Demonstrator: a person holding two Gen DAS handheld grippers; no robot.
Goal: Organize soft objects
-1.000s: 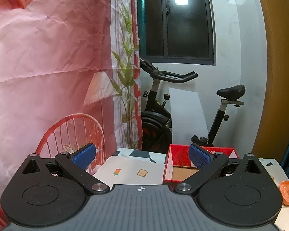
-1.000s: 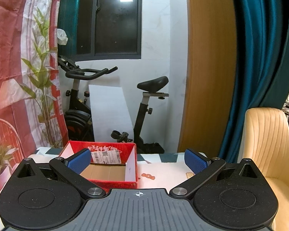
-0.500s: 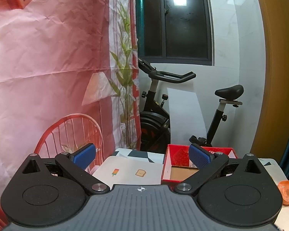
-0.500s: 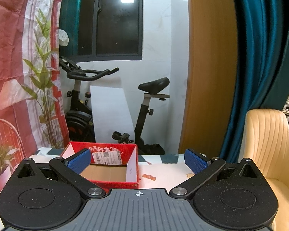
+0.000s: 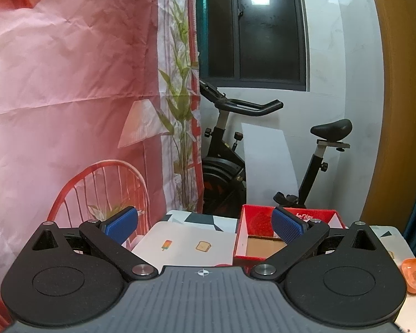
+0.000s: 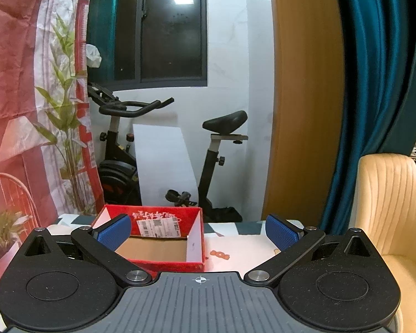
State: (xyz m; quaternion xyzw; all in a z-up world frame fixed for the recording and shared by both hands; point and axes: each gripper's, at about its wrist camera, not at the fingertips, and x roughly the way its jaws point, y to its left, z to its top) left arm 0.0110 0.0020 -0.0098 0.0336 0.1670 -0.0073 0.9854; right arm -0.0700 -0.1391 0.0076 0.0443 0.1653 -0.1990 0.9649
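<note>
background: exercise bike [image 6: 163, 149] parked by the white far wall, pink printed backdrop [image 5: 69, 83] hung at left, teal curtain [image 6: 374, 97] at right. table [image 5: 191, 245] is covered with a white patterned cloth. red box [image 6: 163, 238] is set open-topped at the far side, cardboard floor visible, no contents seen. small orange soft item [image 5: 414, 274] is seen near the table's right edge. left gripper [image 5: 203, 226] and right gripper [image 6: 198, 231] are both spread wide, nothing held.
</note>
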